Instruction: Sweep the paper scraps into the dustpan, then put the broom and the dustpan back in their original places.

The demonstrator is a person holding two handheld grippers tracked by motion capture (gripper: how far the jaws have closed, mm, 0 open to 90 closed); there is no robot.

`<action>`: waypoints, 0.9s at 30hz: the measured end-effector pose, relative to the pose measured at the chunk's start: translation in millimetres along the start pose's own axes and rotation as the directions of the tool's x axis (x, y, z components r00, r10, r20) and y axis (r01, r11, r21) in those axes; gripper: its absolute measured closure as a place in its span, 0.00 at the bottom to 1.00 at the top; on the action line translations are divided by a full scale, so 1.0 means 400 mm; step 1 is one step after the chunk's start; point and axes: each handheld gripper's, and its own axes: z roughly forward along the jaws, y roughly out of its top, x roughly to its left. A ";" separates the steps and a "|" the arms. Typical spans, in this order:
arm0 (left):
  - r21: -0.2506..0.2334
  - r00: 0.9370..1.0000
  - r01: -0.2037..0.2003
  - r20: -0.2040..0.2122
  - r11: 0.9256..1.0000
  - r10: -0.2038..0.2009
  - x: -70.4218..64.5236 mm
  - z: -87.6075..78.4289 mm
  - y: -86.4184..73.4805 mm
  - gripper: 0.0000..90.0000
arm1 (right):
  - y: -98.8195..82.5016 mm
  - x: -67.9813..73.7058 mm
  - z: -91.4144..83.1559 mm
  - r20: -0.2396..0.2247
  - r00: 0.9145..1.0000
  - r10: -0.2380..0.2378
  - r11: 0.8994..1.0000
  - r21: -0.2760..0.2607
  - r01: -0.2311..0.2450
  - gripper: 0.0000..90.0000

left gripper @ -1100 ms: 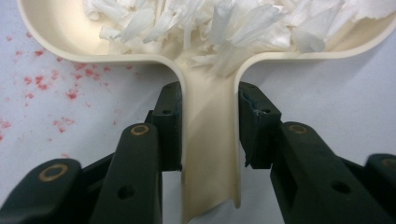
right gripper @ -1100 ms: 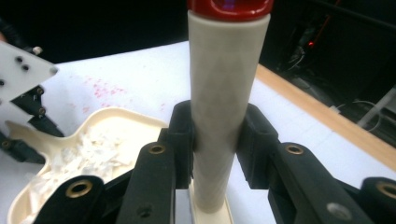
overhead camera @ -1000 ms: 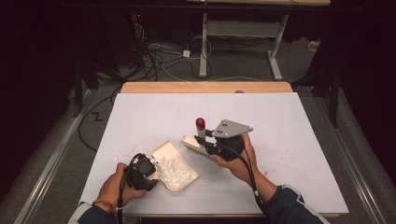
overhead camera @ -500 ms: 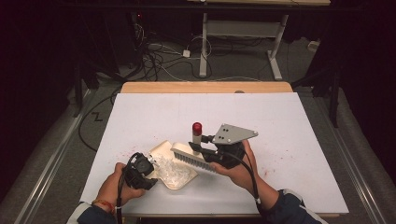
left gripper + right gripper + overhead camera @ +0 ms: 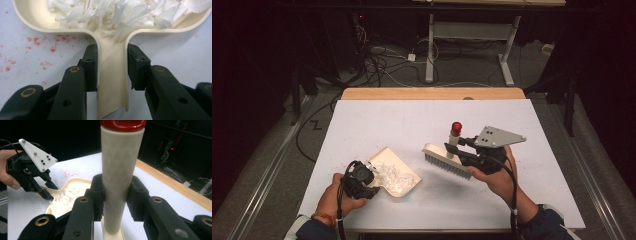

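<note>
So the left gripper (image 5: pixel 367 175) has its jaws clamped on the handle of the cream dustpan (image 5: pixel 394 172), which sits flat near the front edge of the tabletop (image 5: pixel 412 120), full of white paper shreds (image 5: pixel 393 177). The right gripper (image 5: pixel 462 150) pinches the brush (image 5: pixel 447 160) by its upright handle, bristles off the surface, just right of the pan. Loads of bare room toward the back edge and both back corners.
</note>
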 end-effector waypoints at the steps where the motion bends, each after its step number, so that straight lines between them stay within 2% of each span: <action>1: 0.001 1.000 -0.003 -0.002 1.000 0.003 0.002 0.000 0.000 0.70 | -0.003 -0.009 -0.015 0.008 1.000 -0.003 1.000 0.004 0.003 0.78; 5: -0.009 1.000 0.015 -0.007 1.000 -0.015 0.011 0.001 -0.001 0.70 | -0.015 -0.039 -0.061 0.033 0.999 -0.004 1.000 0.010 0.003 0.78; 10: -0.018 0.999 0.037 -0.011 0.999 -0.037 0.024 0.000 -0.004 0.70 | -0.034 -0.068 -0.122 0.046 0.999 0.027 1.000 0.009 -0.028 0.78; 15: -0.042 0.997 0.079 -0.021 0.996 -0.080 0.038 0.000 -0.007 0.70 | -0.057 -0.079 -0.177 0.007 0.999 0.034 0.999 0.032 -0.034 0.78; 20: -0.061 0.990 0.133 -0.043 0.989 -0.136 0.060 0.003 -0.014 0.70 | -0.078 -0.084 -0.221 -0.033 0.998 0.052 0.998 0.045 -0.050 0.78; 23: -0.091 0.979 0.189 -0.060 0.978 -0.194 0.081 0.006 -0.018 0.70 | -0.085 -0.086 -0.242 -0.050 0.997 0.056 0.997 0.054 -0.054 0.78; 25: -0.123 0.964 0.238 -0.089 0.963 -0.250 0.099 0.010 -0.018 0.70 | -0.087 -0.090 -0.263 -0.060 0.996 0.063 0.997 0.054 -0.059 0.78; 27: -0.132 0.954 0.273 -0.089 0.953 -0.285 0.116 0.016 -0.018 0.69 | -0.089 -0.099 -0.277 -0.080 0.994 0.075 0.995 0.065 -0.070 0.78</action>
